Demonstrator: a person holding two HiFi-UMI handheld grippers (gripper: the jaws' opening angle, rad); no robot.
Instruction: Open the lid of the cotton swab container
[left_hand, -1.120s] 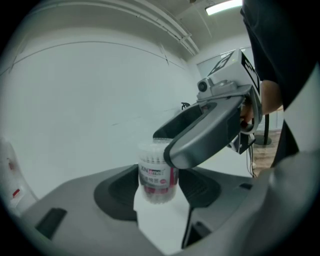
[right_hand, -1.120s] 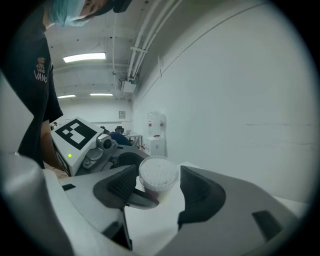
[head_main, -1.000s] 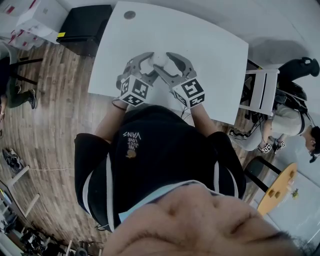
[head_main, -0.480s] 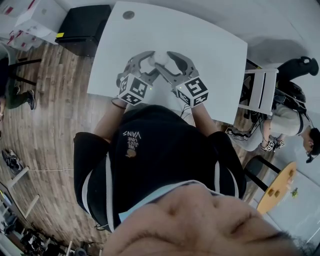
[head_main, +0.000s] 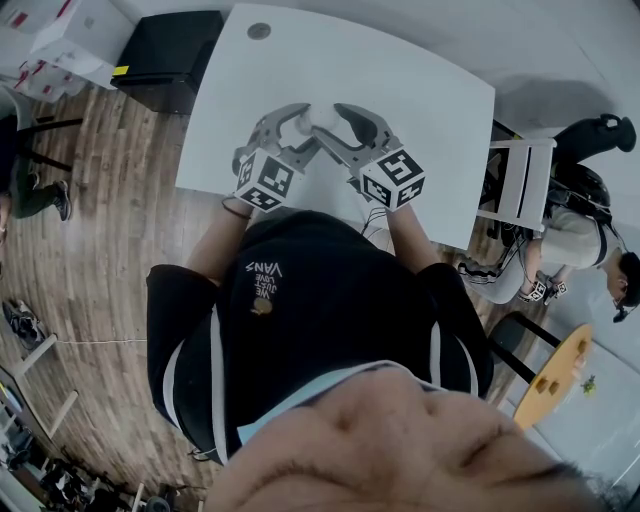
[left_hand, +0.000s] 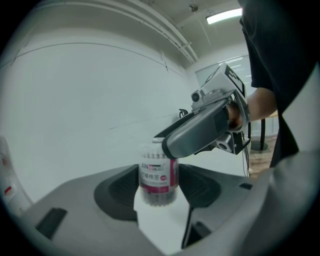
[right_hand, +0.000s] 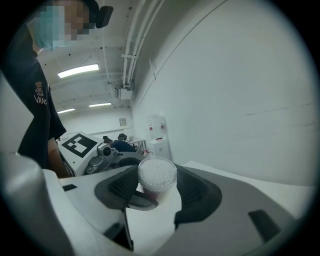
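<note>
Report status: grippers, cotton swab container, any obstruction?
Left gripper shut on container body. Right gripper, jaws just been closing, grips the lid; lid looks on. Nothing in the way on the table.

Bright, even indoor light from ceiling strip lights (right_hand: 78, 71) at ten o'clock; the white table (head_main: 420, 90) nearly glares. Strong fisheye bending, dark corners; the nearest foreground perhaps slightly soft.

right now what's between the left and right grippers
The cotton swab container: the left gripper view shows it between the left gripper's jaws; the right gripper's jaws have just been closing on its top in the right gripper view.
</note>
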